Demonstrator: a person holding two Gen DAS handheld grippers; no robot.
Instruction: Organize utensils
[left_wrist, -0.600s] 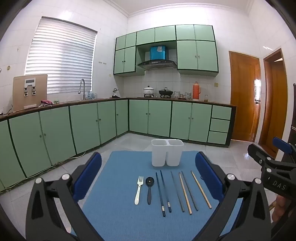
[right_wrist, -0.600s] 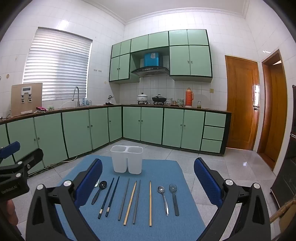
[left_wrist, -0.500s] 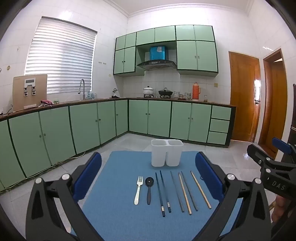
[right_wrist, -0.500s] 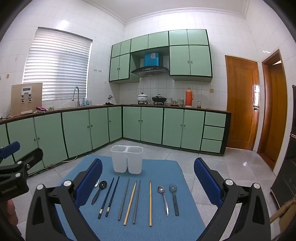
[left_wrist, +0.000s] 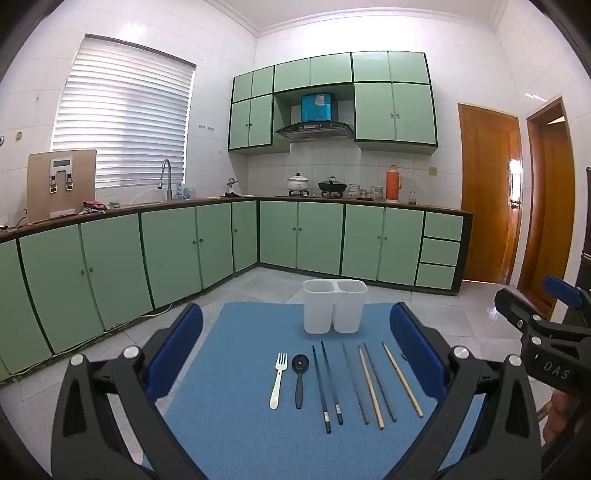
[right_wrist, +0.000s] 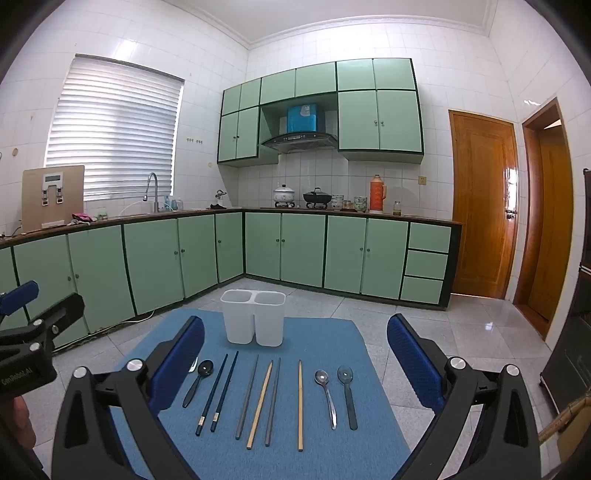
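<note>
Left gripper (left_wrist: 295, 354): black plastic frame showing triangular cut-outs in each arm, silver round screw heads sitting at the joints, two fingers (left_wrist: 177, 350) wearing ribbed blue pads. Its body is showing white lettering, only partly legible, in the right wrist view.

Right gripper (right_wrist: 295, 358): matching black frame, silver screws gleaming at the pivots, fingers (right_wrist: 412, 360) carrying blue textured pads. White letters "DAS" are showing on its body in the left wrist view, with a blue tab projecting above. Bare skin is showing beside each body.

both wrist views look forward, side by side, sharing the blue mat (left_wrist: 236, 369).
</note>
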